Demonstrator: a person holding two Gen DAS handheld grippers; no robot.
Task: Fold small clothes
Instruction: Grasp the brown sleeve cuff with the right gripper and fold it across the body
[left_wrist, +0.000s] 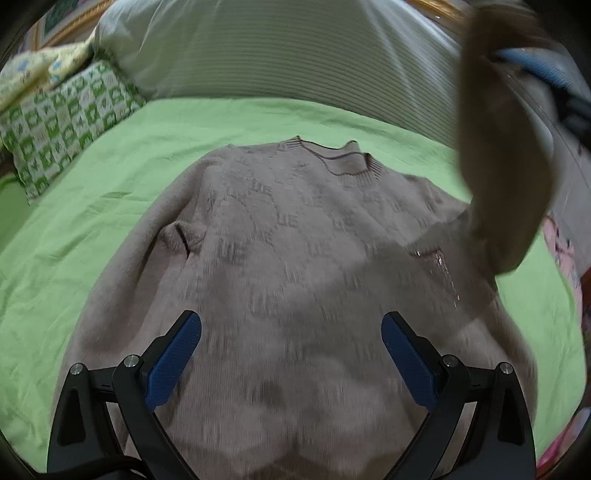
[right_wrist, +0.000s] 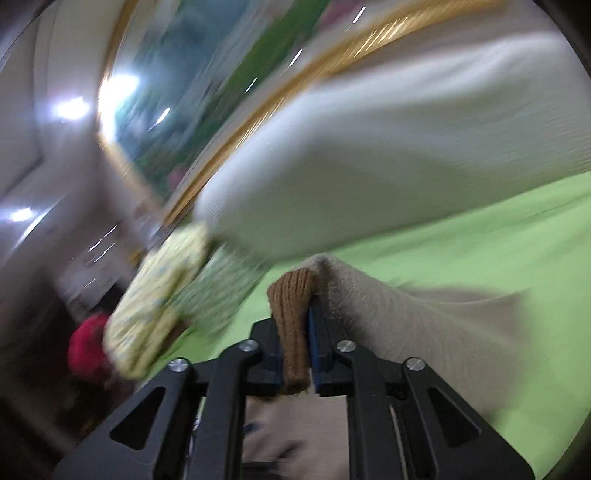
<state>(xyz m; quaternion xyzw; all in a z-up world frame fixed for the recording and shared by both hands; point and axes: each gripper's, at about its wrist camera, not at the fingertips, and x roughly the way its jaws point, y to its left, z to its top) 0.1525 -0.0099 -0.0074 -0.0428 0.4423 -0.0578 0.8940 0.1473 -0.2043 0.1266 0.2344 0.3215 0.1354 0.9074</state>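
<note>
A beige knit sweater lies flat on the green bed sheet, collar away from me. My left gripper is open and empty, its blue pads spread wide just above the sweater's lower body. My right gripper is shut on the sweater's brown ribbed sleeve cuff. It holds the sleeve lifted off the bed at the right; the sleeve trails down to the sweater. The right wrist view is motion-blurred.
A large white striped pillow lies along the far side of the bed. A green-and-white patterned pillow and a yellow printed cloth sit at the far left. A gold-framed picture hangs behind. Pink fabric lies at the right edge.
</note>
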